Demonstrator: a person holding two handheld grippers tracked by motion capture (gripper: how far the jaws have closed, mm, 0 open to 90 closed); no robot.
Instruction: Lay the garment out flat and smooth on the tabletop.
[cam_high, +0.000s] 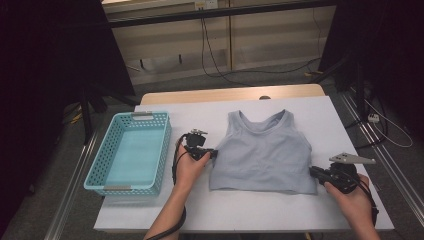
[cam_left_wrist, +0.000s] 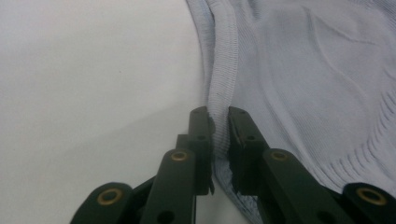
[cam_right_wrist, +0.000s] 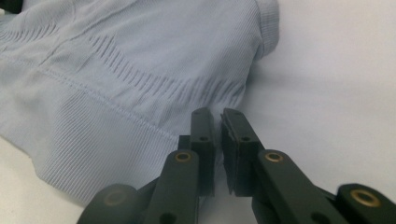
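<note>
Here the pale blue crop top (cam_high: 262, 152) lies flat mid-frame on the white worktop (cam_high: 240, 210). Left tool (cam_left_wrist: 219, 122) is pinched on its ribbed side edge; right tool (cam_right_wrist: 219, 122) is nipped narrow on the lower-right hem corner. Opposite-edge grips probably set up a fold. Turquoise basket (cam_high: 95, 167) sits empty at left, likely the drop spot.

A white-topped table (cam_high: 250, 215) with a pale wooden far edge stands on grey carpet (cam_high: 280, 80). Beyond it runs a beige wall panel (cam_high: 260, 45), with black cables (cam_high: 220, 70) trailing down across the floor. Dark curtains (cam_high: 45, 75) hang on both sides.
</note>
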